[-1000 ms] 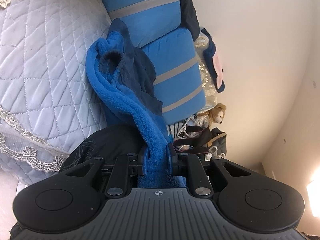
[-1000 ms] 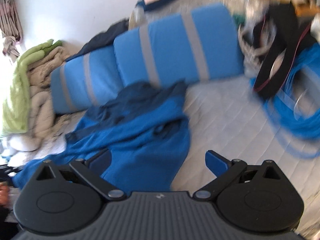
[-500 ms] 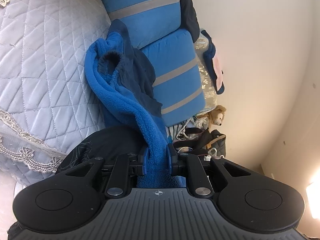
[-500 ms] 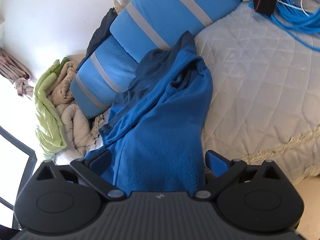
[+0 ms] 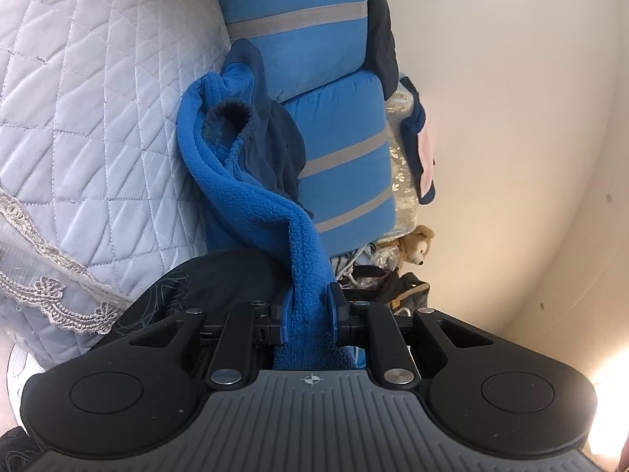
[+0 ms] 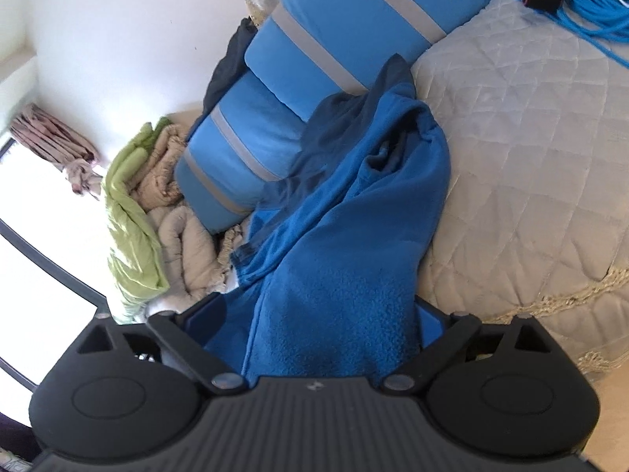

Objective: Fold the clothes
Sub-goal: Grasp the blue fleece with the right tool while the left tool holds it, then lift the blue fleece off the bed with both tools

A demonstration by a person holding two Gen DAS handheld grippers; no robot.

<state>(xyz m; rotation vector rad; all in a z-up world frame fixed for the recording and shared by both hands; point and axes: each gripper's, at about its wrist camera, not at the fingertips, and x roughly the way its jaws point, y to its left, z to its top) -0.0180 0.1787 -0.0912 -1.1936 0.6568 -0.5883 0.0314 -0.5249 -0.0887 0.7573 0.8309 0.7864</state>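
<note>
A blue fleece garment (image 5: pixel 251 192) with a dark navy lining lies on the grey quilted bed cover (image 5: pixel 90 110), against blue cushions (image 5: pixel 314 39). My left gripper (image 5: pixel 308 306) is shut on one end of the fleece, which stretches away from it in a twisted band. In the right wrist view the fleece (image 6: pixel 354 236) spreads wide and its near edge lies between the jaws of my right gripper (image 6: pixel 314 316), which are wide open around it. The right fingertips are partly hidden by the cloth.
Blue cushions with grey stripes (image 6: pixel 314 51) line the wall. A green and beige blanket pile (image 6: pixel 149 204) lies at the left. Blue cable (image 6: pixel 589 11) sits at the far right on the quilted cover (image 6: pixel 530 157). A teddy bear (image 5: pixel 412 244) and bags sit by the wall.
My right gripper has swung down and in toward the fleece, whose edge now lies between its open jaws. My left gripper keeps its grip, pulled slightly back.
</note>
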